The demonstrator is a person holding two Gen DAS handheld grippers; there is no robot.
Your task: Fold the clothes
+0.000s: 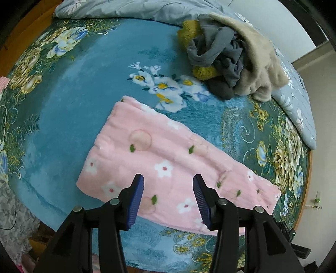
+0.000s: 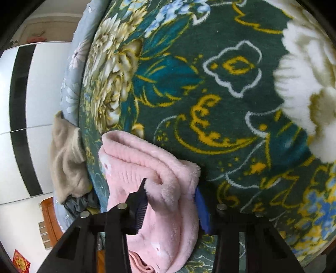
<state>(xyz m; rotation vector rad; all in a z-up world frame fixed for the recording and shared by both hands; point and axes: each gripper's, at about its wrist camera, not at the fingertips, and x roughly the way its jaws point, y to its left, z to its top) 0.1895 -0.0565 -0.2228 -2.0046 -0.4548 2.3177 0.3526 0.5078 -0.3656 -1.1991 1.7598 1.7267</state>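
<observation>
A pink fleece garment with white flowers and peach prints lies folded in a long strip on the floral bed blanket. My left gripper hovers just above its near edge, jaws wide open and empty. In the right wrist view my right gripper is closed around a bunched end of the pink garment, close to the blanket; the fabric fills the gap between the blue pads.
A heap of unfolded clothes, grey, mustard and beige fleece, lies at the far right of the bed. A grey floral quilt runs along the far edge. A wardrobe stands beyond the bed.
</observation>
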